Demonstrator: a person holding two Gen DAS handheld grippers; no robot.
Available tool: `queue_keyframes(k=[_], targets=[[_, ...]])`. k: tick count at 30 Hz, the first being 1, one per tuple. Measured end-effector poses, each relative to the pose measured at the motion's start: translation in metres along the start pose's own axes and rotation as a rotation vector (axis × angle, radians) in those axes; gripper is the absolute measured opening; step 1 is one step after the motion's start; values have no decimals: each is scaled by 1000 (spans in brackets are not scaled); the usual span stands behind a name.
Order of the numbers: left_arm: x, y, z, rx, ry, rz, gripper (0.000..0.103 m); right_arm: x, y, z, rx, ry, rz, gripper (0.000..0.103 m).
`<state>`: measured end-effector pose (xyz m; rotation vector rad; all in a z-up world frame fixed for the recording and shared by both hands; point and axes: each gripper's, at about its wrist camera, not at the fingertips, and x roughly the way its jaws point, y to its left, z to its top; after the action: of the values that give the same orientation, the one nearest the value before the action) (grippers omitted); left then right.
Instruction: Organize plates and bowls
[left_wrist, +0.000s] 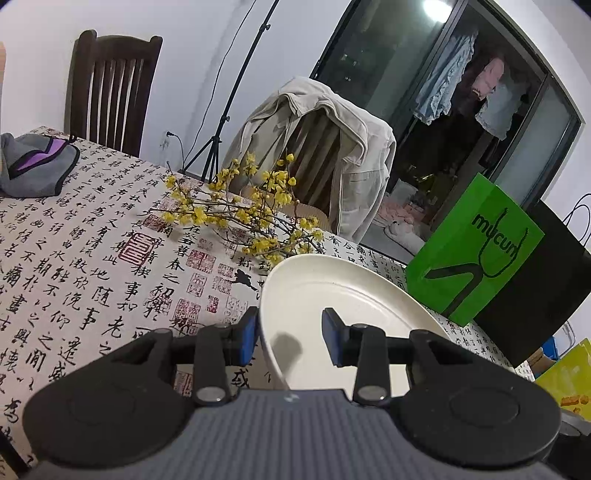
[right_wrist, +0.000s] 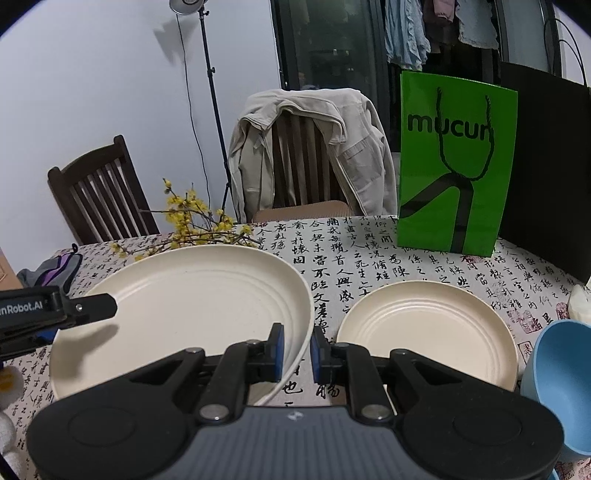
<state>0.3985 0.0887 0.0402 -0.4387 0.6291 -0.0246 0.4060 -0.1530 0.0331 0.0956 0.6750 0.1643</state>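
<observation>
Both hands are on the large cream plate (right_wrist: 184, 295) now, and it sits raised above the table (right_wrist: 369, 254), tilted, one edge lower toward the cameras. The right hand-held gripper (right_wrist: 297, 349) is clenched on the plate's right rim, blue pads pinching the thin edge between them. The left hand-held gripper (left_wrist: 290, 338) straddles the opposite rim: one pad (left_wrist: 249, 338) is outside the plate, the other hangs over the inside, and whether they actually press the rim I cannot tell. From the right wrist view its black finger reaches in over the plate's left edge.

The large plate is empty, only ridged rings in its well. Just to its right lies a smaller cream plate (right_wrist: 428, 332) flat on the calligraphy-print cloth, also empty. At the far right edge a blue bowl (right_wrist: 561, 384) stands near it; its inside is out of sight.

Behind the plates, yellow flowering branches (left_wrist: 243, 206) lie on the cloth, and a green paper bag (right_wrist: 456, 170) stands upright beside a black bag (right_wrist: 546, 166).
</observation>
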Motion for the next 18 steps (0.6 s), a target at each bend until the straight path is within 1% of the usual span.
queue_keyframes(k=[18], targets=[[-55,-18,-19,13,-41,18,37,-43,-12,-12,2,-29,53,14]])
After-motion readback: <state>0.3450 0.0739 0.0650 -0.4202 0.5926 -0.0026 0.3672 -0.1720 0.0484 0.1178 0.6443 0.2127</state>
